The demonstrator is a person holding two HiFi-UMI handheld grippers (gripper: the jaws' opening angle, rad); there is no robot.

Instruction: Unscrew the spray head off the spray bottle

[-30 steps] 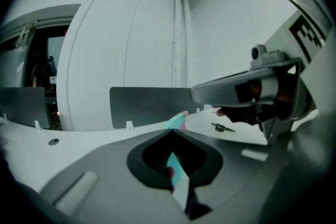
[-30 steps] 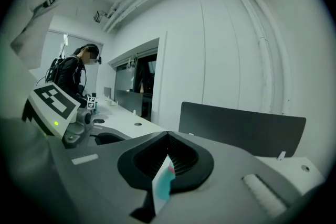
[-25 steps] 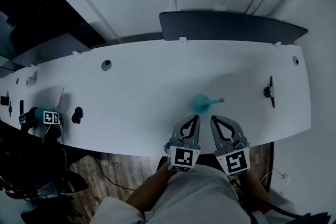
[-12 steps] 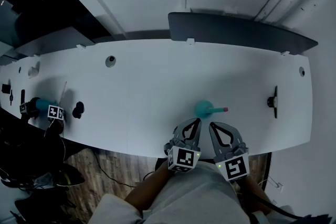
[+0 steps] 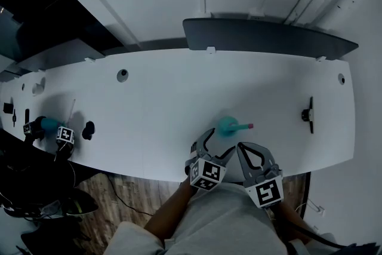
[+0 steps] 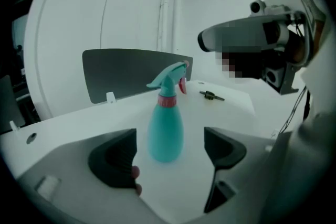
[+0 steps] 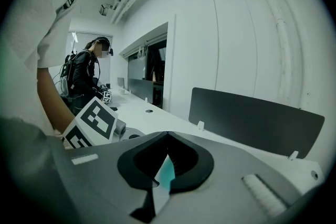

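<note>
Left gripper (image 5: 218, 141) jaws have just been opening and now stand wide apart. The spray bottle (image 6: 165, 128) stands upright on the surface (image 5: 155, 98), lined up between them and just ahead, untouched. Right gripper (image 5: 243, 146) is clenched shut on nothing, just beside the left. The bottle looks like light, smooth plastic with a rounded body, so it'll likely tip or spin under torque. I'd clamp the widest part of the body, then turn the spray head (image 6: 169, 77) at the pink collar (image 6: 167, 101), not the trigger.

Teal plastic spray bottle (image 5: 227, 126) upright on white curved surface (image 5: 161, 98), near front edge. Dark flat divider panel (image 5: 268, 39) behind, along rear edge — small black fitting (image 5: 307, 111) well right of bottle.
</note>
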